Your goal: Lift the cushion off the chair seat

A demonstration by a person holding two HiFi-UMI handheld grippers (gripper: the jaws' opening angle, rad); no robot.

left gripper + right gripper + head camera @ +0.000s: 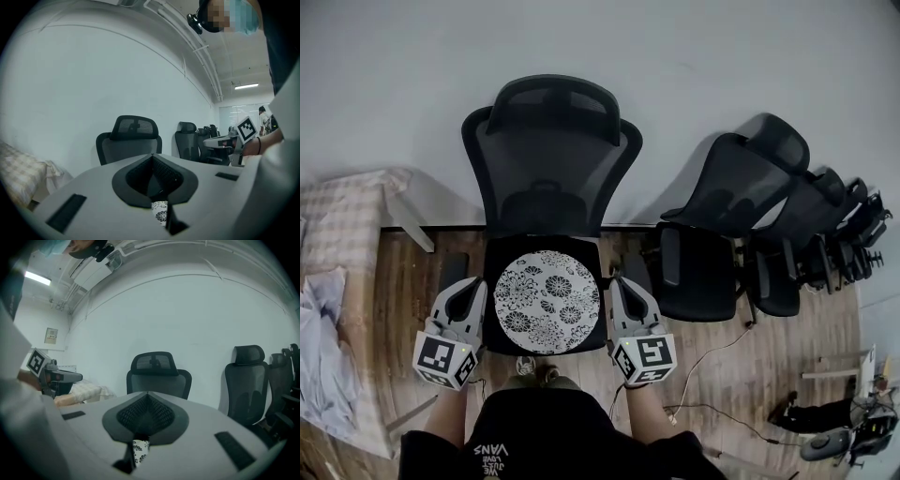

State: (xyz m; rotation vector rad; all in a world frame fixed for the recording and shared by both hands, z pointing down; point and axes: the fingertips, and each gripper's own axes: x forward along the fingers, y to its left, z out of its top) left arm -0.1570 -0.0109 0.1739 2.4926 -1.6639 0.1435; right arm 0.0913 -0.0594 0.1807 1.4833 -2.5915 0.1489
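Left gripper [475, 286], right gripper [617, 284] clamp cushion [547, 300] (opposite edges).

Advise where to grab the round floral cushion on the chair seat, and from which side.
Pinch the cushion by its rim at left and right, one gripper per side, coming in low from the sides. It lies flat on the seat, so only the rim offers a grip; the backrest blocks the rear. Left gripper and right gripper flank it, shut: open first.
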